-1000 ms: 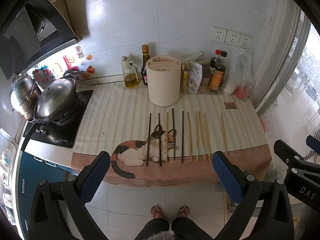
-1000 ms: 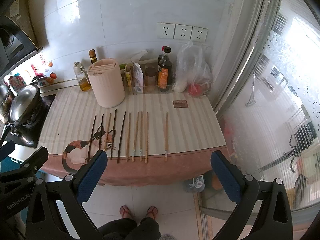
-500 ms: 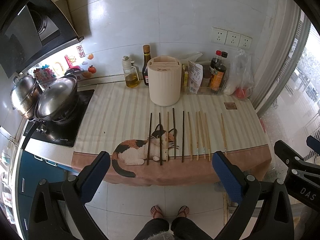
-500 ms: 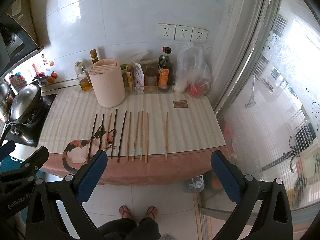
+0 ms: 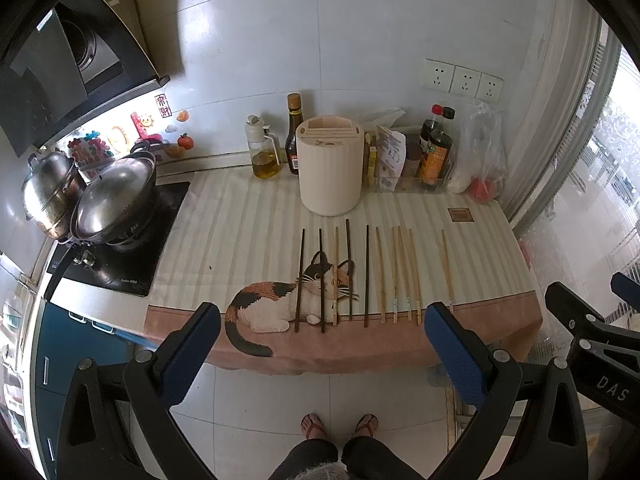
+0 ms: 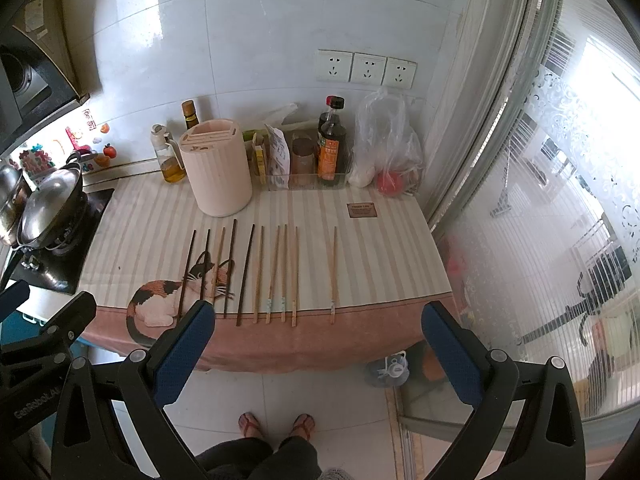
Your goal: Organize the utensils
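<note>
Ahead of the wide-spread, empty left gripper (image 5: 320, 344) and right gripper (image 6: 318, 340), thin stiff wooden chopsticks (image 5: 394, 276) lie in a row before the cream cylindrical holder (image 5: 331, 166); light and probably slippery, best pinched mid-length.

home kitchen: stove (image 5: 120, 264) with pots (image 5: 114, 200), sauce bottles (image 5: 436, 152).

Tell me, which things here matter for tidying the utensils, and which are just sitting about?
For the job:
chopsticks laid on the cloth
cream holder
left gripper, open
right gripper, open

Just about:
oil bottle
sauce bottles
pots
plastic bag
</note>
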